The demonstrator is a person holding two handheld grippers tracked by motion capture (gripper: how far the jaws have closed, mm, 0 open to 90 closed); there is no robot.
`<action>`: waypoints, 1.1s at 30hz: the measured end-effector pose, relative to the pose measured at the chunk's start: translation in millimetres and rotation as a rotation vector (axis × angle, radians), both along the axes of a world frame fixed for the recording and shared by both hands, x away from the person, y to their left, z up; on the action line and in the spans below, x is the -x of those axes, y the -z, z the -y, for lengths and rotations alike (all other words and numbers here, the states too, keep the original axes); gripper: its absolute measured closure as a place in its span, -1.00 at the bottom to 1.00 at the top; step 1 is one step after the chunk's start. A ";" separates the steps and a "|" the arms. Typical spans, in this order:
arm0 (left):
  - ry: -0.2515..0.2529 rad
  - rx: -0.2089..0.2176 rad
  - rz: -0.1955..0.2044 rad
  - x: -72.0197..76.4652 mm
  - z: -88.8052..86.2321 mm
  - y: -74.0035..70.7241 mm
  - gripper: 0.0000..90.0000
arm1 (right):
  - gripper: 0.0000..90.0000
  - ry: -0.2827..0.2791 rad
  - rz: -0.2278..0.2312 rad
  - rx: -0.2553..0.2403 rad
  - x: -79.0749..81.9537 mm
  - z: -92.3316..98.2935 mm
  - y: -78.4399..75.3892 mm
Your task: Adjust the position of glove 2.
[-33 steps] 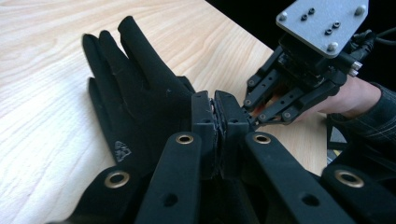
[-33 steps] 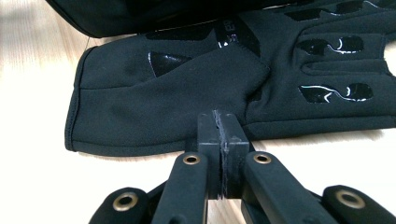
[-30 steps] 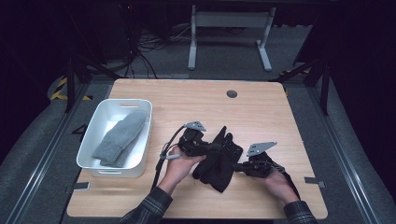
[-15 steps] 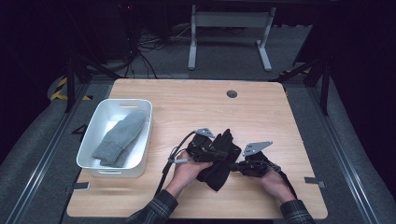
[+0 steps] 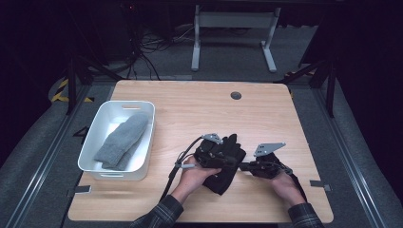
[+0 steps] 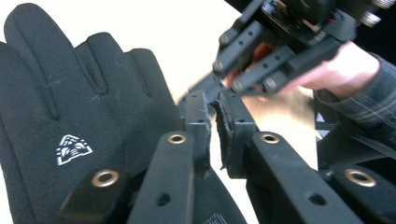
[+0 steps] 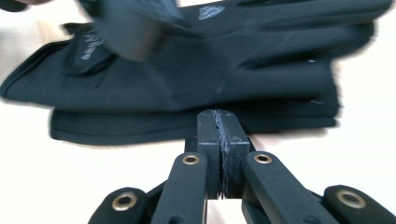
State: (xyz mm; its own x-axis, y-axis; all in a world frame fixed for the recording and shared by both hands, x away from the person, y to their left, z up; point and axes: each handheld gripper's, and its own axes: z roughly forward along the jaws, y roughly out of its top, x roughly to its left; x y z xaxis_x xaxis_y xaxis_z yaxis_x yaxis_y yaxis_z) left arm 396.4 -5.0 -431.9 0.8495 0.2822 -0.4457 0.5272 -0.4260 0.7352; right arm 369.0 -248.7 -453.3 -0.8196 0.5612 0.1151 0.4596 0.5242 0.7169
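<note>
A pair of black gloves [image 5: 222, 180] lies stacked flat at the table's front centre, with a small white logo on the top one [image 6: 70, 116]. My left gripper [image 5: 233, 161] hovers over the gloves. Its jaws [image 6: 215, 126] have just been opening to a narrow slit with nothing between them, and the glove lies to their left. My right gripper [image 5: 243, 166] points at the gloves' right edge. It has also just been opening, but its pads [image 7: 219, 126] still look together at the hem of the gloves [image 7: 210, 79], with nothing seen between them. Both tips nearly meet.
A white bin [image 5: 90, 147] at the left holds grey mittens [image 5: 121, 140]. A dark round grommet [image 5: 235, 95] sits near the table's far edge. Bare wood [image 5: 199, 109] spreads behind the gloves. Table frames and cables stand on the floor beyond.
My left gripper has moved right and a little toward the front, over the gloves and closer to the right gripper. The right hand has stayed put.
</note>
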 end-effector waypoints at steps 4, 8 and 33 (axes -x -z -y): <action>0.011 -0.016 0.006 3.7 -0.9 0.0 1.00 | 0.71 0.048 0.027 0.012 -0.8 11.4 -2.3; 0.034 -0.051 0.004 10.7 4.0 6.7 1.00 | 0.24 0.141 0.065 0.028 -3.7 29.5 -4.0; 0.013 -0.315 0.093 13.0 -17.3 16.1 1.00 | -0.53 0.344 0.088 0.097 -18.9 54.2 8.6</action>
